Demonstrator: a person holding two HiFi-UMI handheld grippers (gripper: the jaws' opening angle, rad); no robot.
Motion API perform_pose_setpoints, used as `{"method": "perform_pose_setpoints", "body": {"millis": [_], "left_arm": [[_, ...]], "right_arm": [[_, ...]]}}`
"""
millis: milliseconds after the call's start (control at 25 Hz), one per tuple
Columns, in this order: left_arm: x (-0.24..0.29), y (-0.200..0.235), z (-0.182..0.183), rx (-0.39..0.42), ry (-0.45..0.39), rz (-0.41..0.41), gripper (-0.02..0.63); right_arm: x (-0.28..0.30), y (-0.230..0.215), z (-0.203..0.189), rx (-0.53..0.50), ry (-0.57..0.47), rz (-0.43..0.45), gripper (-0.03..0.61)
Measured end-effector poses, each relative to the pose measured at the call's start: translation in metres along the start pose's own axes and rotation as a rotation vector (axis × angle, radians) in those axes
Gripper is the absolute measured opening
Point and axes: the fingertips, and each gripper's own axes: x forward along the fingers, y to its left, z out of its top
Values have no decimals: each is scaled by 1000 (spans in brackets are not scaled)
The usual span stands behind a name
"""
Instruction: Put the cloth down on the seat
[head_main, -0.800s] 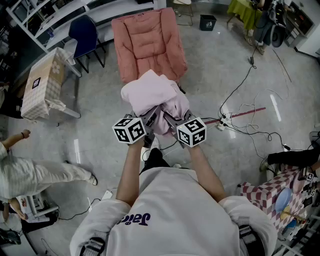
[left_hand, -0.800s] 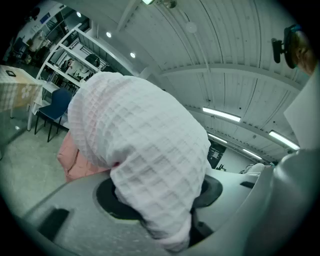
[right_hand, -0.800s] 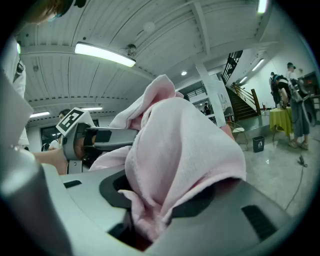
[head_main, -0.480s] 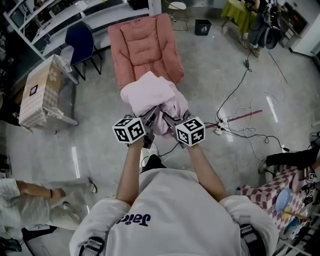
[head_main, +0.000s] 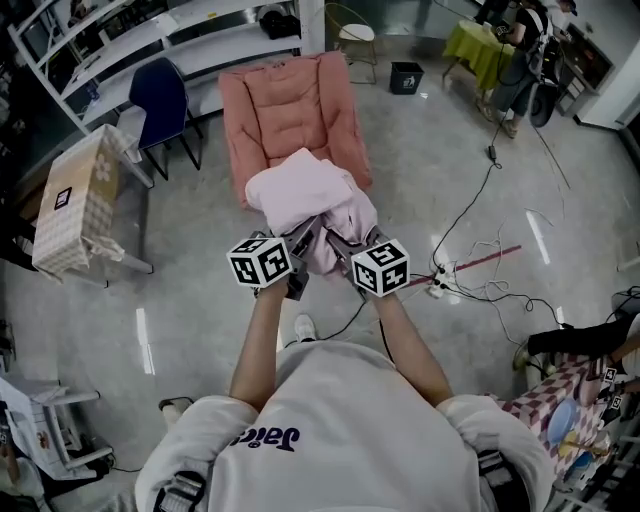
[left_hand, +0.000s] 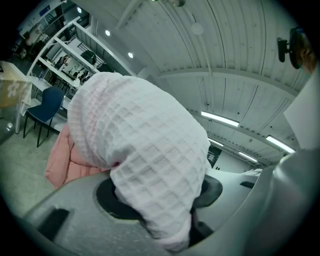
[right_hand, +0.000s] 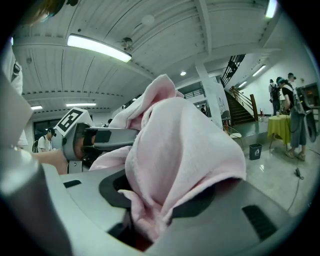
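Left gripper (head_main: 298, 250): jaws part-closed, clamped on a thick fold of the pale pink waffle-weave cloth (head_main: 308, 192).
Cloth position: bunched in the air, heaped above and ahead of both sets of jaws, not yet on the seat.
Right gripper (head_main: 338, 248): jaws part-closed, pinching another fold of the same cloth, just beside the left gripper.
Salmon-pink padded armchair (head_main: 288, 105): straight ahead beyond the bundle, long axis running away from the person, both grippers about equally near.
Likely need: carry forward, then lower.
Writing: black-and-white square markers on both cubes and on the beige checked table (head_main: 90, 170), no words. Dark script on the white sweatshirt (head_main: 262, 438) seen upside down, not safely readable.
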Motion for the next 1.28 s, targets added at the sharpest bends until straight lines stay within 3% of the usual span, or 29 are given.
{"method": "perform_pose_setpoints", "body": {"millis": [360, 720, 960, 1280], "left_arm": [[19, 79, 45, -4, 11, 9, 238], [31, 148, 66, -73, 29, 16, 238], [78, 192, 92, -70, 12, 63, 238], [182, 249, 167, 0, -32, 95, 238]], "right_arm": [[90, -14, 19, 15, 3, -13, 176], [159, -24, 18, 29, 76, -30, 178], [212, -70, 34, 26, 81, 19, 178], [299, -171, 93, 28, 47, 86, 187]]}}
